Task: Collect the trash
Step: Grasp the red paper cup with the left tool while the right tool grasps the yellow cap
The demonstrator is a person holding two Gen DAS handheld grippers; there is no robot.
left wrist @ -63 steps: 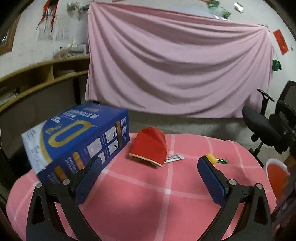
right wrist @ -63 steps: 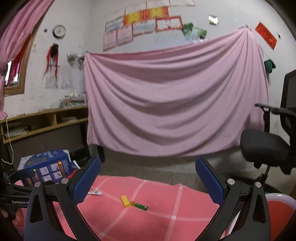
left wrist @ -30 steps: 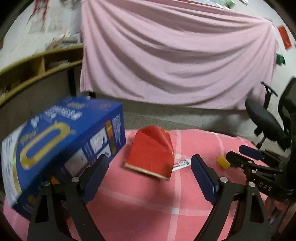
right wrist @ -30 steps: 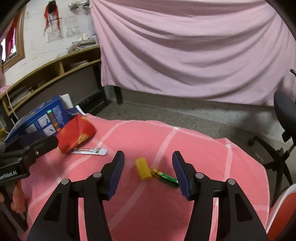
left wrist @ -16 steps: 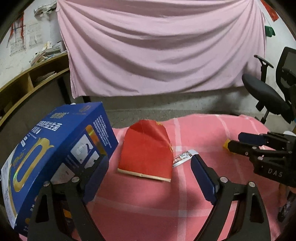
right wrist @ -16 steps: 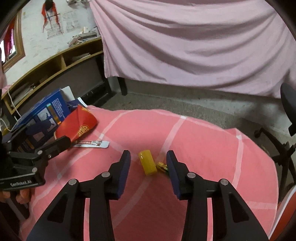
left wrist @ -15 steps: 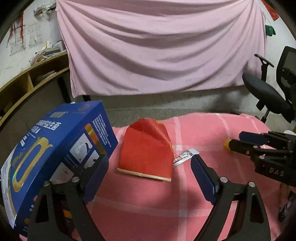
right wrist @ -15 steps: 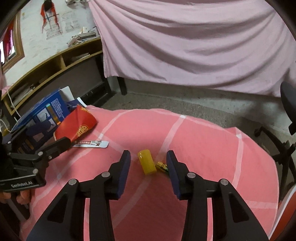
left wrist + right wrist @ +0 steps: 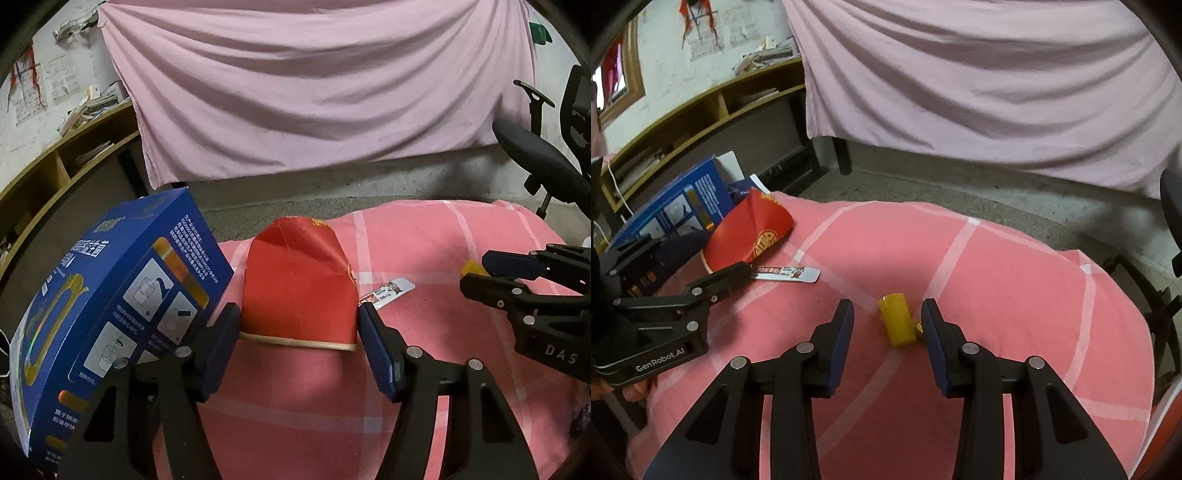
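Our left gripper has just narrowed until its pads bracket the red paper cup at twelve o'clock, seemingly touching, while our right gripper, also closing, straddles the yellow cap without pinching yet, so both pickups look imminent.

The blue box leans hard against my left finger, so nothing passes on that side. The red packet fills the gap between my left fingers, which have just been closing. Right of it lies a flat label, then my other gripper at the frame's right edge. In the right view the cloth beyond the yellow tube is bare to the table's far rim.
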